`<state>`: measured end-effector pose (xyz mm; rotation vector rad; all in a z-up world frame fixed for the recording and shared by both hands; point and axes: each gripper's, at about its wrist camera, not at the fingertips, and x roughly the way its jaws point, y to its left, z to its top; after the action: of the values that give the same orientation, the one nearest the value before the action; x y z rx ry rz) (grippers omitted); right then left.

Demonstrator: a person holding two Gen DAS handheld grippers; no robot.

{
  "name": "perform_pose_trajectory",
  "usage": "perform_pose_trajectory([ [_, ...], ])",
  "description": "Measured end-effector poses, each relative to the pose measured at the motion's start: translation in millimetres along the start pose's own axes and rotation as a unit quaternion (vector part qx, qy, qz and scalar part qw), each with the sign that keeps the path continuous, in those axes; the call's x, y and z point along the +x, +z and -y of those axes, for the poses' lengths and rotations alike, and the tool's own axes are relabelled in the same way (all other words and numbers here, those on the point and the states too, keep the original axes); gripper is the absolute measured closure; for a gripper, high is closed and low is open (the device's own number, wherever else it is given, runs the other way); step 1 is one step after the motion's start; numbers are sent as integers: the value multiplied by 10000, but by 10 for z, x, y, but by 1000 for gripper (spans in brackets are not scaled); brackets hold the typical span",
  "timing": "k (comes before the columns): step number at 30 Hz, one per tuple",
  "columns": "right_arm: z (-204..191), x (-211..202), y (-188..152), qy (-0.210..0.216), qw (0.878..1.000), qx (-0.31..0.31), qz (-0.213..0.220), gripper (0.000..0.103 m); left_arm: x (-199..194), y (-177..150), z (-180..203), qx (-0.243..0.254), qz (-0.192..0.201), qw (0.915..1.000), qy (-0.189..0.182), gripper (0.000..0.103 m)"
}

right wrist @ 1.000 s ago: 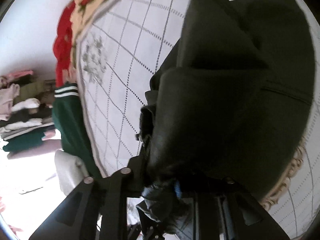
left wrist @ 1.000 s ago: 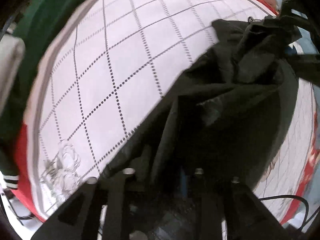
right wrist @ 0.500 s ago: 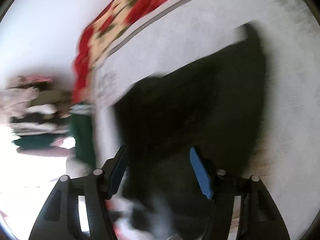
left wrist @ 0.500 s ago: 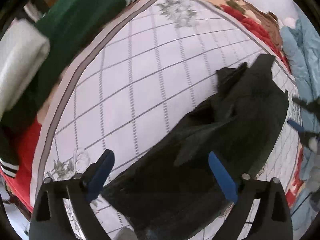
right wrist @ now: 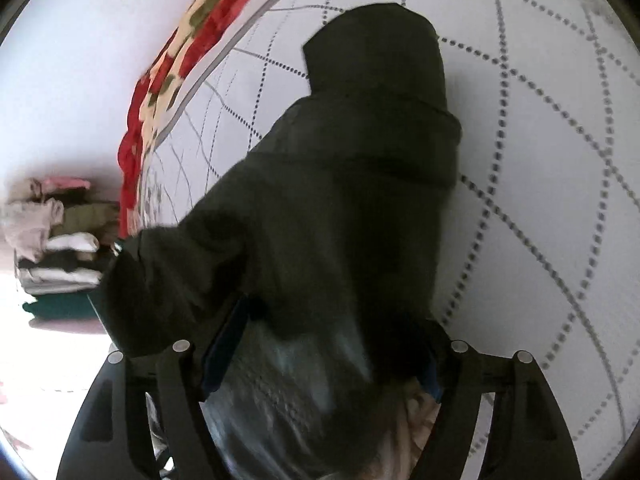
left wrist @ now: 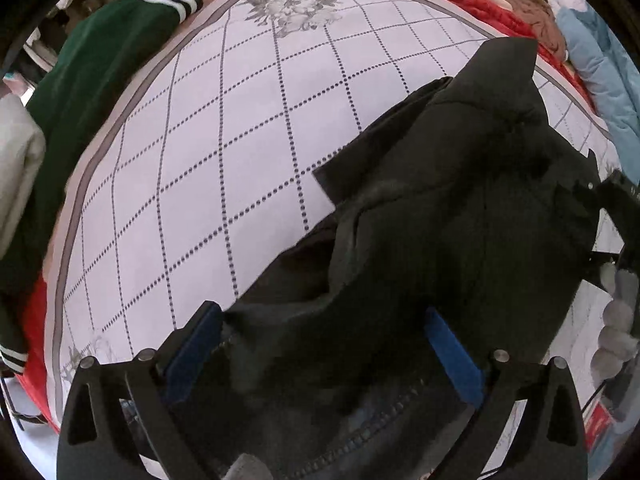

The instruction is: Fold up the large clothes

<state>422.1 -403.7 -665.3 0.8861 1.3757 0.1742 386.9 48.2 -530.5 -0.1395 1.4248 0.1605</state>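
Observation:
A large dark hooded jacket lies bunched on a white bedspread with a dotted diamond grid. My left gripper is open, its blue-padded fingers spread either side of the jacket's zipper edge, with fabric lying between them. In the right wrist view the jacket fills the middle, its hood pointing away. My right gripper is open, with fabric draped between and over its fingers. The right gripper also shows at the right edge of the left wrist view.
A green garment with striped cuffs lies along the bed's left side, with a red floral blanket and light blue bedding at the far edge. A pile of folded clothes stands beyond the bed.
Both grippers were shut on the jacket a second ago, then opened and let it drop onto the bed. Both now sit lower, with jacket fabric between their open fingers.

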Motion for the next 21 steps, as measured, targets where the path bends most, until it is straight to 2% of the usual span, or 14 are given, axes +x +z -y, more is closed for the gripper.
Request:
perform_pose_trajectory([
  [2, 32, 8, 14, 52, 9999, 79, 64, 40, 12, 22, -5, 34, 9, 10000, 54, 0],
  [3, 21, 23, 8, 115, 9999, 101, 67, 66, 19, 33, -6, 44, 10, 10000, 72, 0],
  [4, 40, 21, -12, 248, 9994, 211, 73, 79, 24, 33, -6, 54, -1, 9999, 89, 0],
  [6, 92, -56, -114, 347, 9983, 404, 230, 85, 28, 26, 44, 79, -11, 9999, 125, 0],
  [9, 290, -340, -413, 334, 9934, 972, 512, 87, -7, -17, 97, 166, -51, 9998, 109, 0],
  [12, 605, -788, -921, 148, 9844, 1541, 836, 87, -19, -88, 231, 369, -105, 9993, 43, 0],
  [14, 879, -1105, -1410, -110, 9764, 1953, 921, 87, -27, -177, 307, 531, -177, 9984, -43, 0],
  [17, 1185, -1415, -2067, -526, 9683, 2284, 861, 87, -12, -391, 490, 862, -344, 9955, -204, 0],
  [20, 1384, -1460, -2429, -751, 9643, 2448, 669, 84, -15, -559, 654, 1130, -364, 9928, -160, 0],
  [21, 1511, -1479, -2497, -710, 9608, 2620, 567, 77, -20, -602, 688, 1191, -365, 9921, -141, 0],
])
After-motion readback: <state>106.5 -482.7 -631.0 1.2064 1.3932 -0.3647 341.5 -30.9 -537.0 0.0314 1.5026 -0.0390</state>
